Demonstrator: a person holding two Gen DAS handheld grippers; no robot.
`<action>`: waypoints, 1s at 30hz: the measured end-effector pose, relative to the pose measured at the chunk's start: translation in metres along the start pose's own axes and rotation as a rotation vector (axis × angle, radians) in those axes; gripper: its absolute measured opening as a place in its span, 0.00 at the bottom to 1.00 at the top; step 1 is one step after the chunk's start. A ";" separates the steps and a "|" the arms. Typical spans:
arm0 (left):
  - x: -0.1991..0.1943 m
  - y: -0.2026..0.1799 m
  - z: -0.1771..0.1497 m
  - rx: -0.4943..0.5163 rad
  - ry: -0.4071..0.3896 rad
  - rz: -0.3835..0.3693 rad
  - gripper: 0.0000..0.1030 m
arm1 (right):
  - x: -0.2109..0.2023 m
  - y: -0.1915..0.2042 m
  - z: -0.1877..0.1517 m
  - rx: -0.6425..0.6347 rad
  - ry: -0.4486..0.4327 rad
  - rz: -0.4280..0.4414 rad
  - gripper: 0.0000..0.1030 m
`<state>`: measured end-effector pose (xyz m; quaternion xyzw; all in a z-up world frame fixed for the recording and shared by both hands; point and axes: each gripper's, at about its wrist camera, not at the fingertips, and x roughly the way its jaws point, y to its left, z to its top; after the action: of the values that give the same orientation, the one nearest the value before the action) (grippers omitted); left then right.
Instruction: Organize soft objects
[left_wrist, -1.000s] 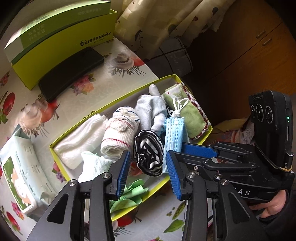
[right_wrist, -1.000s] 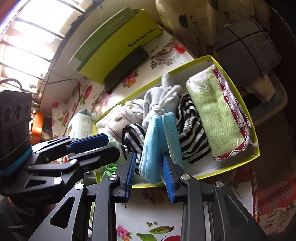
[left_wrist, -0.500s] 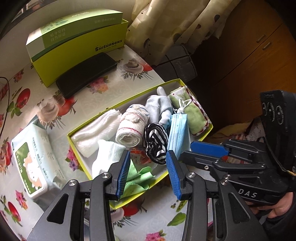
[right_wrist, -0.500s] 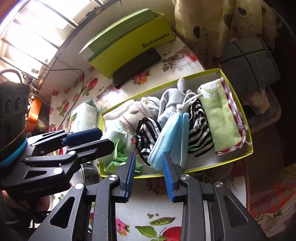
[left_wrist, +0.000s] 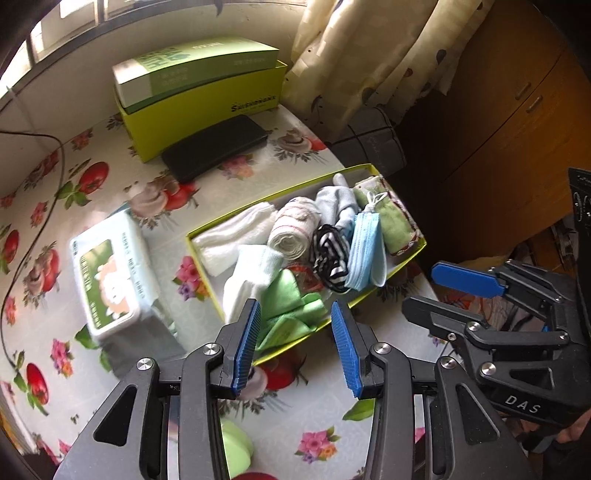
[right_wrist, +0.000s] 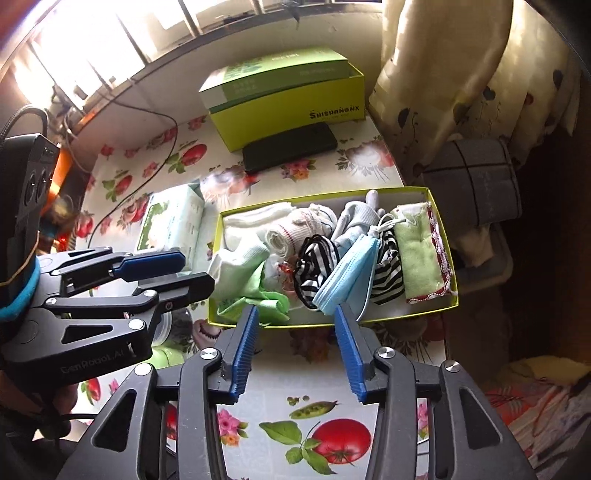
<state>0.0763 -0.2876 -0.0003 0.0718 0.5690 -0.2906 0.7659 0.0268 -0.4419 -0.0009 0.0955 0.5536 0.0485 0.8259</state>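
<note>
1. The blue face mask (right_wrist: 349, 275) is lying folded in the shallow yellow-green box (right_wrist: 332, 325), wedged between the two black-and-white striped cloths (right_wrist: 314, 271). It looks very light and limp, so it will likely sag and unfold if lifted. Pinching the folded body near its middle seems safer than tugging the thin white ear loops (right_wrist: 386, 225).
2. Around it, rolled white socks (left_wrist: 293, 240), a pale grey sock (left_wrist: 338, 201), a green towel with red trim (right_wrist: 421, 260) and a crumpled green cloth (left_wrist: 288, 302) are filling the box. All look soft and compressible, and a pull on one may drag its neighbours.
3. The right hand-held gripper (right_wrist: 297, 349) is hovering over the box's near wall, its jaws opening with nothing between them.
4. The left hand-held gripper (left_wrist: 295, 347) is standing partly open and empty above the box's near left corner.
5. The box is sitting at the worktop's (right_wrist: 273, 380) right edge; a wet-wipes pack (left_wrist: 110, 275), a black phone (left_wrist: 214, 147) and a green carton (left_wrist: 207, 103) are lying farther back.
</note>
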 end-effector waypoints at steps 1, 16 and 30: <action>-0.004 0.001 -0.003 -0.002 -0.006 0.011 0.40 | -0.002 0.004 -0.001 -0.007 0.001 -0.009 0.44; -0.041 0.027 -0.039 -0.062 -0.044 0.076 0.40 | -0.022 0.057 -0.026 -0.065 -0.011 -0.066 0.48; -0.041 0.030 -0.047 -0.069 -0.035 0.104 0.40 | -0.019 0.061 -0.032 -0.050 -0.008 -0.079 0.49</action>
<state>0.0458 -0.2275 0.0150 0.0696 0.5607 -0.2320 0.7918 -0.0083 -0.3826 0.0174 0.0534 0.5523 0.0293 0.8314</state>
